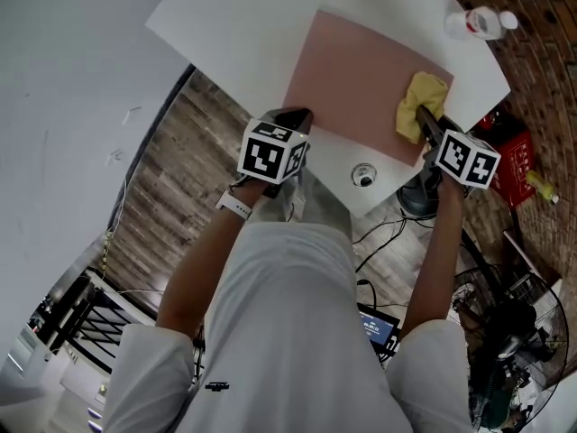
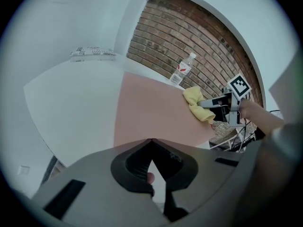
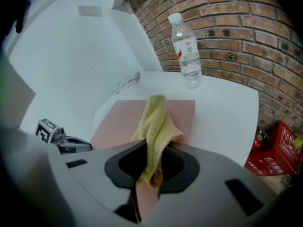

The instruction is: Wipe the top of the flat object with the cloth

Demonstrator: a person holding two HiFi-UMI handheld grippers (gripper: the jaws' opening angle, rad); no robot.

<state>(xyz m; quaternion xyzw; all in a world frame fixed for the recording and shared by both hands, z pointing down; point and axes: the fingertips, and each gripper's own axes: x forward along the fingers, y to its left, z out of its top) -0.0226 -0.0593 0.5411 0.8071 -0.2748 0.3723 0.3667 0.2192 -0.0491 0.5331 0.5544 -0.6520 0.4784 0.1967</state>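
Observation:
A pink flat mat lies on the white table. A yellow cloth rests bunched on the mat's right near part, and my right gripper is shut on it. In the right gripper view the cloth hangs out from between the jaws over the mat. My left gripper sits at the mat's near left corner, its jaws closed tip to tip with nothing held. The left gripper view shows its tips at the mat's near edge, with the cloth across the mat.
A clear water bottle stands at the table's far right corner, also in the right gripper view. A small wrapped packet lies at the far edge. A cable hole is near the front edge. A red crate stands on the floor at right.

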